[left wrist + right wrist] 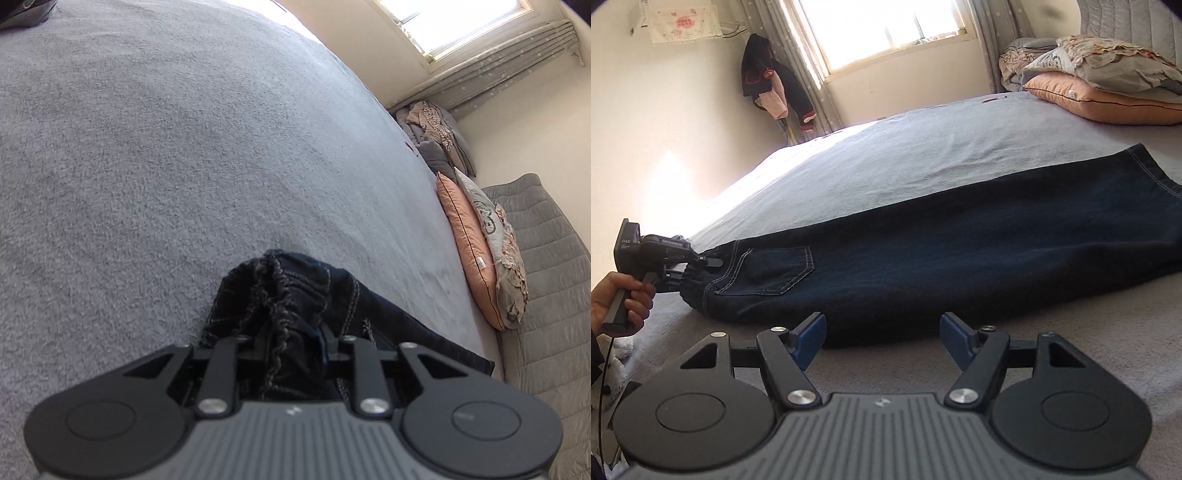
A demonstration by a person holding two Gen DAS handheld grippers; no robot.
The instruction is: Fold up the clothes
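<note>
Right wrist view: dark jeans [960,251] lie flat along the grey bed [886,155]
The left gripper [705,263] pinches the gathered waistband; the right gripper [882,332] hangs wide and empty at the jeans' near edge

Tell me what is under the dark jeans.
The jeans lie flat on the grey bedcover, which shows all around them. Whatever sits directly beneath the denim is covered, so I cannot tell.
</note>
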